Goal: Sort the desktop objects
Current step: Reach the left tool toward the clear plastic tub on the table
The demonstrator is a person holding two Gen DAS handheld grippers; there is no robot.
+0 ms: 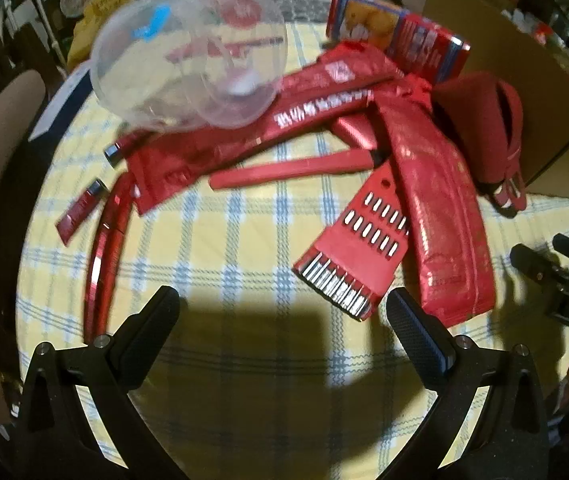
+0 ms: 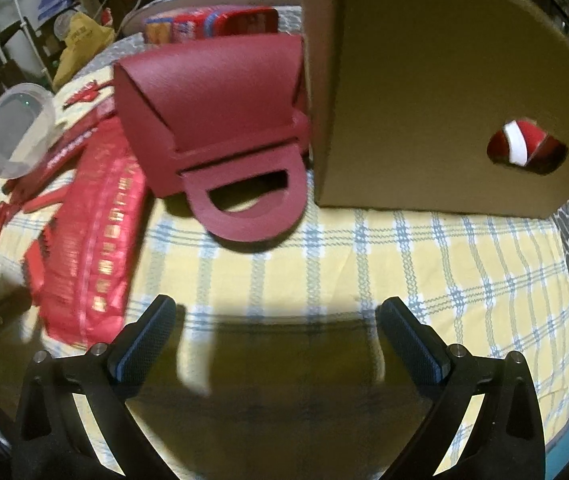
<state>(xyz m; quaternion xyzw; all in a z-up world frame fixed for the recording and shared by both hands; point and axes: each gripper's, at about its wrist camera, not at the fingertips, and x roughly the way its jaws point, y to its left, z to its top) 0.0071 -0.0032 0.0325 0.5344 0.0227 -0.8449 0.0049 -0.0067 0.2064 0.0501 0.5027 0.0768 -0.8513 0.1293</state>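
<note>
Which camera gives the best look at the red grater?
The left wrist view: the red grater lies whole in mid-frame, with its blade slots visible. In the right wrist view it is mostly hidden at the left edge behind a red packet.

Print on the clear plastic cup (image 1: 188,56) at eleven o'clock is blurred past reading. Only a red-and-white scrap is seen through the cardboard box (image 2: 424,80) handhole at three o'clock.
</note>
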